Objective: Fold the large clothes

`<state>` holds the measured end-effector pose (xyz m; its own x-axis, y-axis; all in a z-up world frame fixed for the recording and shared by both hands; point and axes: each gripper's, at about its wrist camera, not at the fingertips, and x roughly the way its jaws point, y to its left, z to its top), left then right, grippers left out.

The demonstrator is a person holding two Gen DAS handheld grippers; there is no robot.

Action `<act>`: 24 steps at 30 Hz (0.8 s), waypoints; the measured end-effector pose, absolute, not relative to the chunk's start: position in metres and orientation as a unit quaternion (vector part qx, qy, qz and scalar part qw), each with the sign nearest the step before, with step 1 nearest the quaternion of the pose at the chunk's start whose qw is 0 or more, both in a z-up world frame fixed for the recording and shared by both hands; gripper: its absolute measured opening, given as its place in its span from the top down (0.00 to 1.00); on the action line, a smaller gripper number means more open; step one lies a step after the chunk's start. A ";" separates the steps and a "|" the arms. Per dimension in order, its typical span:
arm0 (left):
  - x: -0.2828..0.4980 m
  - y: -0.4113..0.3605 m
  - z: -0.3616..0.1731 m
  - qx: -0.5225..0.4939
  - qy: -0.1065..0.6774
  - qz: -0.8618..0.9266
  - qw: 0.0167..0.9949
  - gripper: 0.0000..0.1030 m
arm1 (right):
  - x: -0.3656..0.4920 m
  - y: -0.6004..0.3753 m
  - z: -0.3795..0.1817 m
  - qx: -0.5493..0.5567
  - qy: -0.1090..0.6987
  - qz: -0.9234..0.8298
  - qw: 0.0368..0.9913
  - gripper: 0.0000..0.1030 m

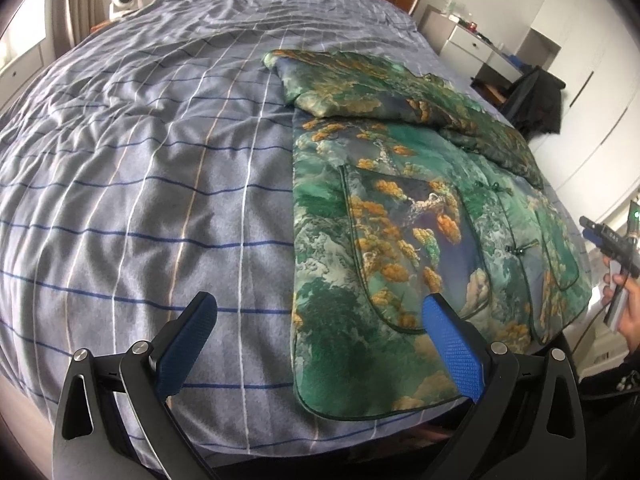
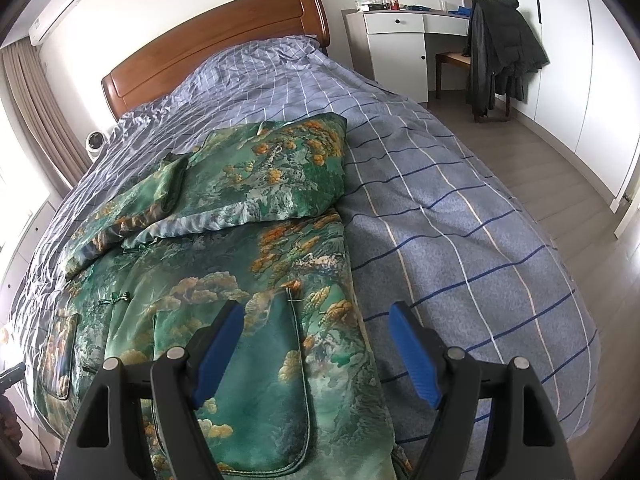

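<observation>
At the bottom of the left wrist view the left gripper (image 1: 320, 312) stands spread with nothing between its blue pads, hovering over the near edge of the bed (image 1: 140, 200). The right gripper (image 2: 316, 320) is likewise spread and empty, low in its own view. Beyond them the jacket (image 1: 400, 220), green with orange print, lies flat on the checked cover, its sleeves folded across the chest. The headboard (image 2: 216, 40) rises at the upper left.

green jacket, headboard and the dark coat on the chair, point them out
green jacket (image 2: 248, 280), right wrist view, front panel.
headboard (image 2: 208, 48), right wrist view, wooden face.
dark coat (image 2: 500, 48), right wrist view, its draped back.
</observation>
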<state>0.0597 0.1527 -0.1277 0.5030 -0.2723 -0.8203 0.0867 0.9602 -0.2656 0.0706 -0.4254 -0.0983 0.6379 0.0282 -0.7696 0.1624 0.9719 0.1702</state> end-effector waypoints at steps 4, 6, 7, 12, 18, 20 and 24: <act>0.058 0.154 -0.128 -0.095 0.487 -0.100 0.862 0.01 | 0.069 -0.427 -0.098 0.112 0.424 -0.040 0.898 0.25; 0.058 0.155 -0.127 -0.096 0.487 -0.100 0.862 0.01 | 0.069 -0.428 -0.097 0.115 0.424 -0.041 0.898 0.25; 0.058 0.155 -0.127 -0.095 0.487 -0.098 0.863 0.01 | 0.068 -0.429 -0.098 0.115 0.424 -0.041 0.898 0.25; 0.058 0.157 -0.127 -0.096 0.489 -0.095 0.862 0.01 | 0.067 -0.429 -0.098 0.115 0.423 -0.041 0.898 0.25; 0.058 0.160 -0.132 -0.095 0.493 -0.090 0.860 0.01 | 0.066 -0.428 -0.097 0.113 0.424 -0.039 0.898 0.25; 0.058 0.161 -0.134 -0.095 0.496 -0.087 0.859 0.01 | 0.066 -0.429 -0.097 0.112 0.424 -0.038 0.898 0.25; 0.059 0.165 -0.140 -0.106 0.504 -0.083 0.853 0.01 | 0.066 -0.429 -0.097 0.110 0.425 -0.040 0.898 0.25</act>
